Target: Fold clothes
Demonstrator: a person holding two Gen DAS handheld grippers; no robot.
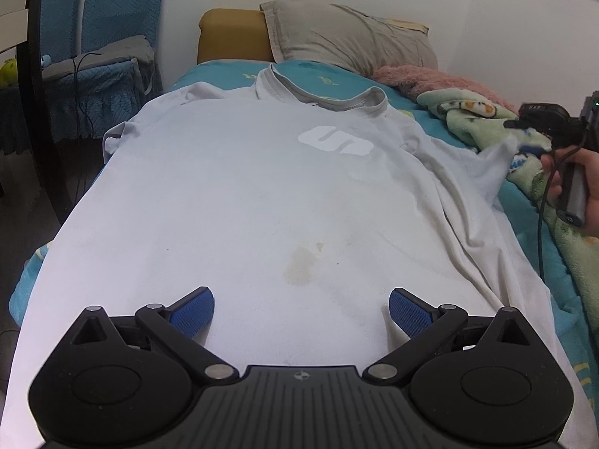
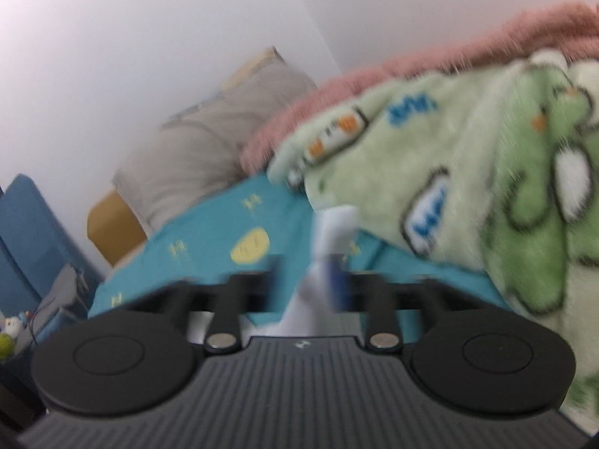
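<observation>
From your left wrist, the white T-shirt (image 1: 239,202) lies spread flat on the bed's teal sheet (image 1: 221,71), collar toward the pillow (image 1: 348,37). Your left gripper (image 1: 301,312) hangs wide open above its hem, holding nothing. From your right wrist, blurred, your right gripper (image 2: 310,284) has white shirt cloth between its fingers beside the green blanket (image 2: 486,172); whether it's pinched, you can't tell.

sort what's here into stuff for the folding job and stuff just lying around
For the job:
- white t-shirt
- left gripper
- right gripper, pinching the shirt's sleeve

Just lying about:
- grey pillow
- green blanket
- pink blanket
- blue chair
</observation>
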